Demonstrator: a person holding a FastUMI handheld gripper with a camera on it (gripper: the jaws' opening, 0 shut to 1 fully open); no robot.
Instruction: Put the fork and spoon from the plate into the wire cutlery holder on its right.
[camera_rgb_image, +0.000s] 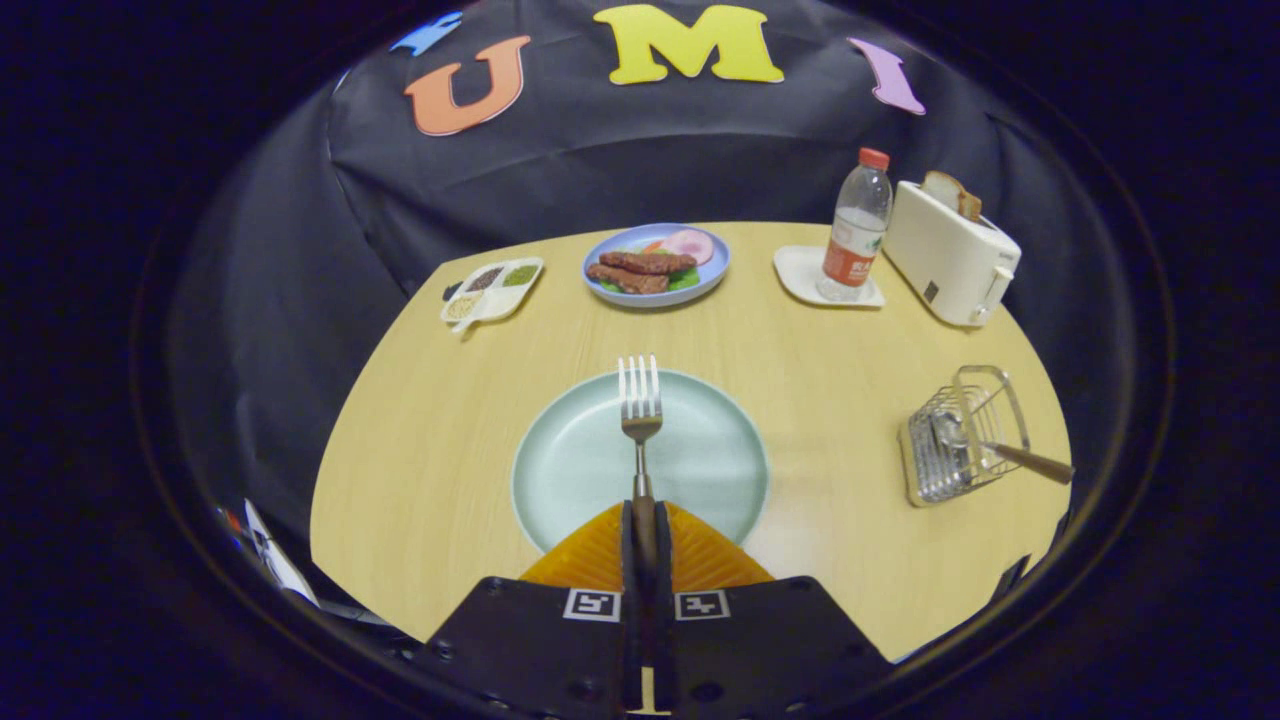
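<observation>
My gripper (641, 525) is shut on the handle of a metal fork (640, 400). The fork sticks straight out ahead of the fingers, tines up, over a pale green plate (570, 470) that lies just beyond the fingertips on the wooden table. The wire cutlery holder (960, 435) stands to the right of the plate. A spoon (1000, 452) with a wooden handle lies in the holder, bowl inside, handle poking out to the right.
At the table's far side stand a blue plate (715, 270) of meat and vegetables, a white divided dish (492, 290) of seeds to its left, a water bottle (856, 230) on a white coaster, and a white toaster (950, 255) with bread.
</observation>
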